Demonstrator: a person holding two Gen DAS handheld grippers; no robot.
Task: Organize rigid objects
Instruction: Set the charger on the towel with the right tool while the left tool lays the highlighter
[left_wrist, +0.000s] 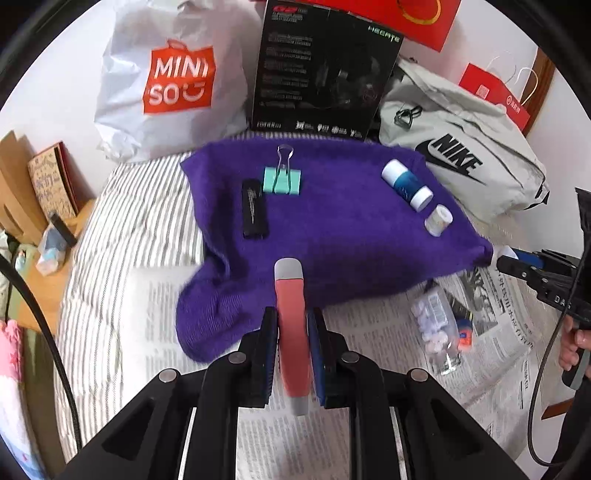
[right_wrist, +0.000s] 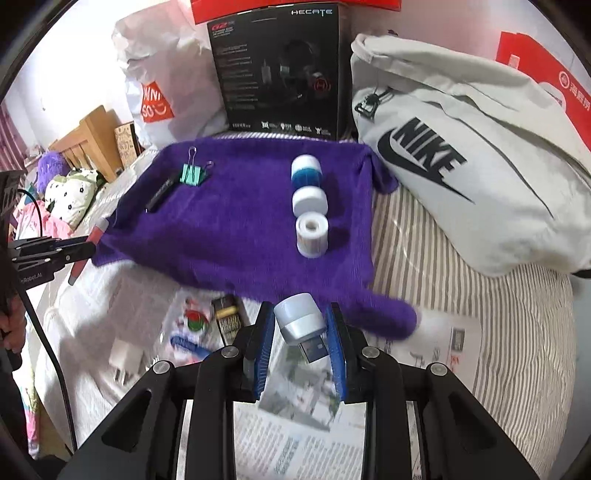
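Nearest our left lens, the left gripper (left_wrist: 291, 354) is clamped on a coral-pink pen-like tool (left_wrist: 290, 332) with grey ends, its long axis running straight ahead between the pads and pointing at the purple fuzzy cloth (left_wrist: 332, 236). Our right gripper (right_wrist: 300, 332) pinches a small silver-white USB plug (right_wrist: 301, 319), rounded cap forward and blue connector toward the camera, hanging over the newspaper (right_wrist: 295, 435) just short of the cloth's near edge. The relation that matters: the cloth lies directly forward of both tongs, and objects already sit on it in two groups. On the left side are a flat black stick (left_wrist: 254, 208) and a mint binder clip (left_wrist: 282, 179); on the right, a blue-and-white cylinder (right_wrist: 306, 171), a white cap (right_wrist: 309, 201) and a white ribbed spool (right_wrist: 312, 234) line up front to back. We judge the pen belongs beside the black stick, lying parallel to it, so the left hand is nearer that spot; the plug sits in line with the right-hand row. The cloth looks soft and napped, the objects hard, smooth plastic or metal; the round ones could roll.
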